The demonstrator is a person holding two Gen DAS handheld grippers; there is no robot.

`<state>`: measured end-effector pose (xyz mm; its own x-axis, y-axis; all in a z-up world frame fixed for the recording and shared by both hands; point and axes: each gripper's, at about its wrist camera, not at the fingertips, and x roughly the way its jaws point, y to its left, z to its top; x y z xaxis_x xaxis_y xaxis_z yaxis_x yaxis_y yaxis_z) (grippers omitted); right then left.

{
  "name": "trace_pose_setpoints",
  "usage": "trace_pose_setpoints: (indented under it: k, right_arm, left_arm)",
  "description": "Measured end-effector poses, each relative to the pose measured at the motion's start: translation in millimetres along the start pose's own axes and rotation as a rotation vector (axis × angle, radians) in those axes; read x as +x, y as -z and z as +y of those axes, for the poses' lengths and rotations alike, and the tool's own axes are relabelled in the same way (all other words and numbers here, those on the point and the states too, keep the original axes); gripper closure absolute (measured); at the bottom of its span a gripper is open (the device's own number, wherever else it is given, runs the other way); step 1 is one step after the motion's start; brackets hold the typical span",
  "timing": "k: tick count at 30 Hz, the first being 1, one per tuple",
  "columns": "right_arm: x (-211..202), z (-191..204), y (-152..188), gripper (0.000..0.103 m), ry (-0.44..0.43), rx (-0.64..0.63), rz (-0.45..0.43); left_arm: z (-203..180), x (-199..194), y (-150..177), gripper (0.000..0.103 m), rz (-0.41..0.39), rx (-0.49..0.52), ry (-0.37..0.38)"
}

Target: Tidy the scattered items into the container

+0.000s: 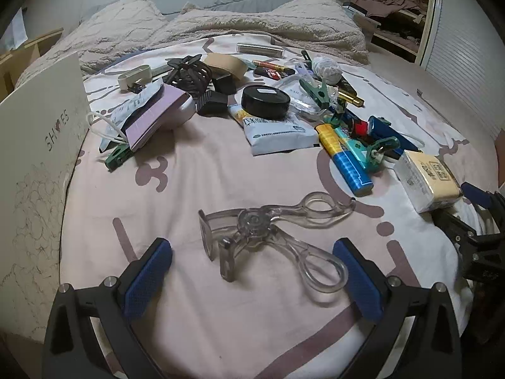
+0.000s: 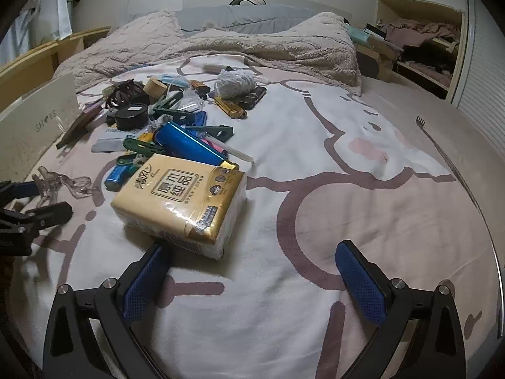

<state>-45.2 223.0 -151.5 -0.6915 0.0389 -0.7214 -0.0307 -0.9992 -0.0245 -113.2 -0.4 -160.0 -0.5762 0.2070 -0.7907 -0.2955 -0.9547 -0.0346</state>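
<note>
A clear plastic eyelash curler [image 1: 271, 237] lies on the bed sheet just ahead of my open left gripper [image 1: 252, 249], between its blue pads. A white shoe box [image 1: 38, 145] stands at the left edge. Scattered items lie beyond: a black round tin [image 1: 265, 101], a white pouch [image 1: 277, 132], a blue and yellow tube [image 1: 345, 158], green clips and a tissue pack [image 1: 426, 180]. In the right wrist view the yellow tissue pack [image 2: 180, 202] lies just ahead of the left pad of my open right gripper [image 2: 252, 252]. The left gripper [image 2: 28, 208] shows at the left, by the curler [image 2: 60, 183].
A fluffy beige blanket [image 1: 221, 22] and grey pillows cover the far half of the bed. A thin black back scratcher [image 2: 448, 158] lies on the right of the sheet. An open wardrobe [image 2: 419, 41] with clothes stands at the far right. The right gripper [image 1: 473, 221] shows at the right edge.
</note>
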Motion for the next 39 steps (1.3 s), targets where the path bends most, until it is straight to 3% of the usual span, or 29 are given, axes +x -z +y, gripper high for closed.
trace_pose_setpoints:
  k: [4,9,16,24,25,28,39]
  right_arm:
    - [-9,11,-3,0.000,-0.114,-0.014,-0.002]
    - [-9,25,-13,0.000,-0.167,0.041,-0.005]
    - [7,35,-23,0.000,-0.104,0.142,0.004]
    - [8,45,-11,0.003,-0.025,0.085,-0.050]
    - [8,45,-11,0.012,-0.025,0.077,-0.054]
    - [5,43,-9,0.024,-0.015,0.076,-0.066]
    - [-1,43,-10,0.026,-0.055,0.050,-0.055]
  left_arm:
    - [-1,0,1,0.000,0.000,-0.003,-0.010]
    - [-3,0,2,0.000,-0.008,0.001,-0.023]
    - [-2,-4,2,0.003,-0.047,-0.015,-0.020]
    - [-6,-9,0,0.027,-0.082,0.010,0.003]
    - [-6,-9,-1,0.027,-0.085,0.009,0.003]
    - [-5,-10,-1,0.027,-0.086,0.003,0.008]
    - [1,-25,-6,0.028,-0.138,-0.038,0.055]
